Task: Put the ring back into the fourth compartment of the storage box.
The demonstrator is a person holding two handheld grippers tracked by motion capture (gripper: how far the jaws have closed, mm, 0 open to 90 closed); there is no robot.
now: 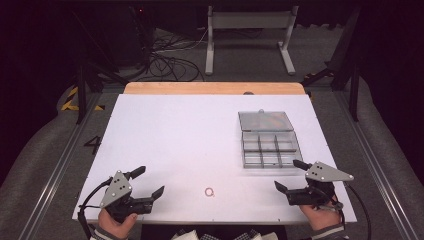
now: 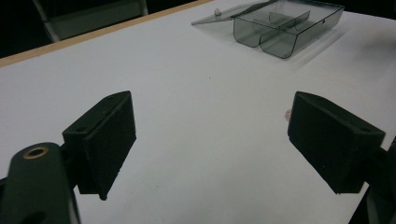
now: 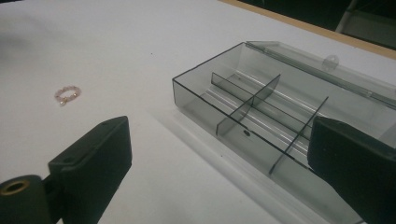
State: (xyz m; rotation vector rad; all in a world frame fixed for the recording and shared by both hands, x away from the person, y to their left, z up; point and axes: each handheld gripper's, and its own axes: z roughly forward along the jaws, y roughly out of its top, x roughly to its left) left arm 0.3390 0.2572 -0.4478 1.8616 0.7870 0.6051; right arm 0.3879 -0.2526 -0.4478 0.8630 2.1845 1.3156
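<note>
Item 1: small pinkish beaded ring (image 1: 209, 192), loose. It lay on the bare white surface (image 1: 180, 135) in the lower centre of the high view, between the two grippers and touching neither. In the right gripper view it appeared at the left of the frame (image 3: 68, 94), well apart from the box.

Item 2: smoke-grey transparent plastic organiser box with internal dividers (image 1: 270, 150), right of centre in the high view. Its hinged lid (image 1: 265, 121) was folded open and lay flat beyond it. The compartments looked empty, as far as the tinted walls allowed.

Item 3: left gripper (image 1: 150, 182), lower left of the high view, held in a hand at the near edge. Its fingers (image 2: 108, 140) stood wide apart and gripped nothing; the ring's edge peeked out beside the right-hand finger in the left gripper view.

Item 4: right gripper (image 1: 291, 175), lower right of the high view, just beside the box's near right corner. Its fingers (image 3: 93, 163) were likewise spread wide and gripped nothing.

Status: judged at the outset. The box was already open, which suggested the ring was meant for one of its compartments. Pick-up, carry and placement all remained, and possibly closing the lid.
</note>
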